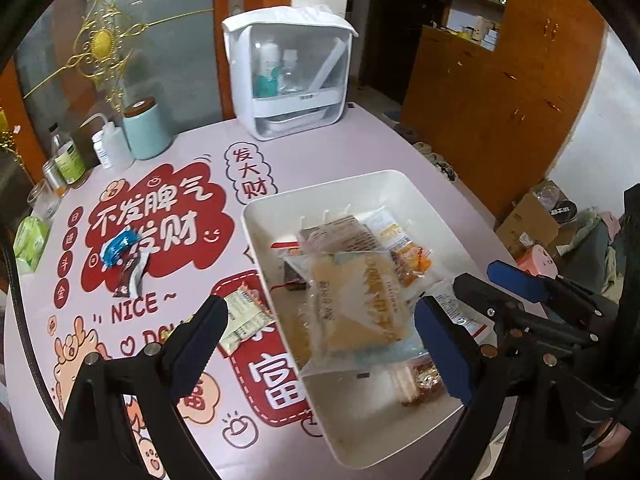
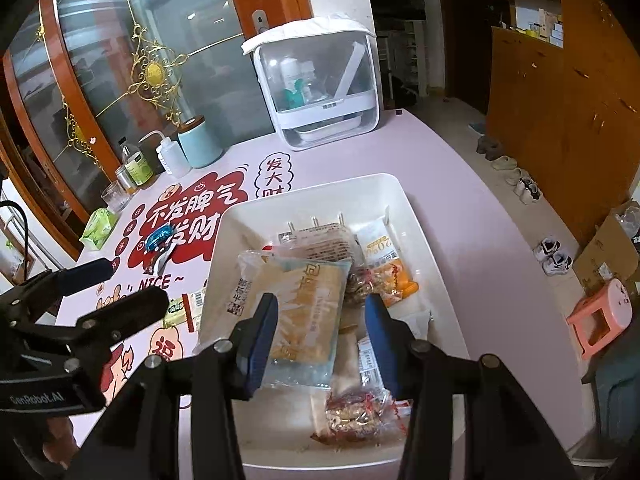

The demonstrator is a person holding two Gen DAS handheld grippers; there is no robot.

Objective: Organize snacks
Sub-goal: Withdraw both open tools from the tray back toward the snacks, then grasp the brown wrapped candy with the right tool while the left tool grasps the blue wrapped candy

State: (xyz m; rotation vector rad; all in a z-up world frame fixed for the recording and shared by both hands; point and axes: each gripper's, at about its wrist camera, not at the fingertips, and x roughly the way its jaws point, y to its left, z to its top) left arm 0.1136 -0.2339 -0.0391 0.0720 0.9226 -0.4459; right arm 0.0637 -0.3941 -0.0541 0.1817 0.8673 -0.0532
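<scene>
Across the pink counter (image 1: 328,148) with its red cartoon lettering, a white tray (image 2: 404,200) sits at about 4 o'clock of the print, heaped with snack packets; a clear cake packet (image 2: 304,312) lies topmost. At 12 o'clock stands a white lidded organizer (image 1: 294,76), with a teal canister (image 1: 146,128) at 10 o'clock. Orange cabinets line the room's right. Both the left gripper (image 1: 320,320) and right gripper (image 2: 320,320) are spread, seemingly hovering over the cake packet. Only the right view shows a pink stool (image 2: 600,316); the left view shows a blue wrapper (image 1: 118,248) more plainly.
</scene>
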